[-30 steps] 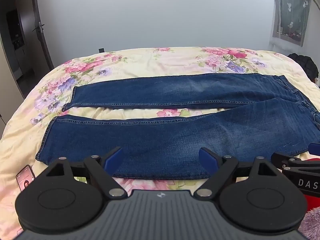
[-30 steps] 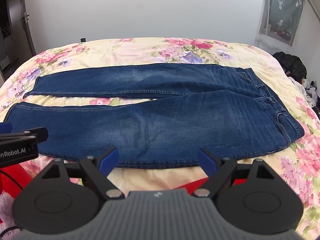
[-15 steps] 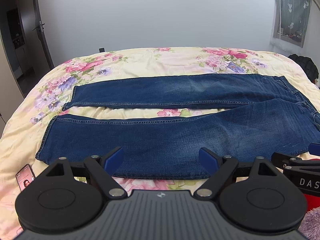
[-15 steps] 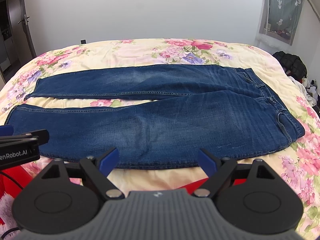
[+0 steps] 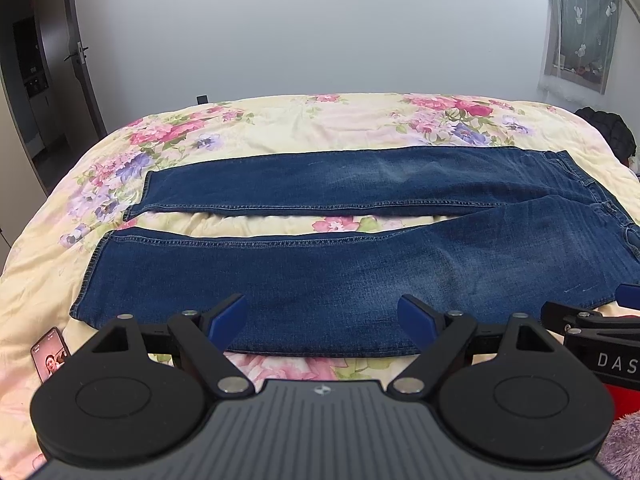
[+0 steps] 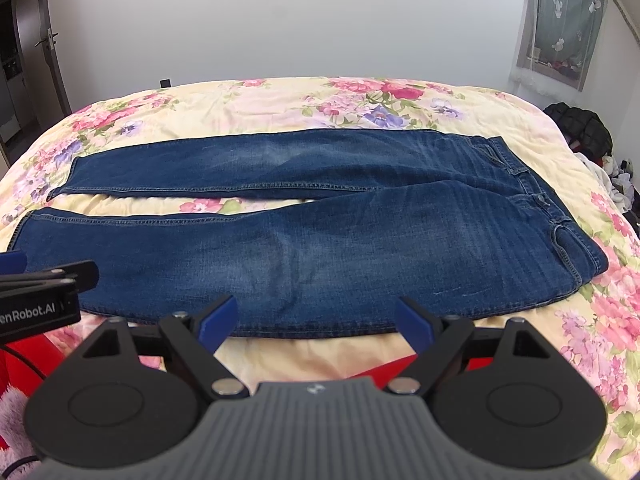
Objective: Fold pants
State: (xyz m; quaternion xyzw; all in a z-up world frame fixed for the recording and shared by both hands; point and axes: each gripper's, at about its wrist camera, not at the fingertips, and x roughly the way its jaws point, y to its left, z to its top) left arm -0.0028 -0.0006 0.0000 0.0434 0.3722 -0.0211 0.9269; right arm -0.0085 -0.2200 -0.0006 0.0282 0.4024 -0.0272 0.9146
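Dark blue jeans point(image 5: 320, 280) lie flat on the floral bed, both legs spread apart and pointing left, waistband at the right; they also show in the right wrist view point(image 6: 340, 240). My left gripper point(image 5: 322, 316) is open and empty, hovering over the near edge of the near leg. My right gripper point(image 6: 316, 318) is open and empty, over the near edge of the thigh part. Each gripper shows at the edge of the other's view.
The bed's floral cover point(image 5: 320, 120) spreads wide around the jeans. A phone point(image 5: 50, 354) lies at the near left on the bed. A dark bag point(image 6: 580, 128) and loose clothes sit beyond the right side. A door point(image 5: 80, 56) stands at the far left.
Both grippers have eased slightly; the jeans sit a touch lower in the right wrist view. Nothing was grasped or released.
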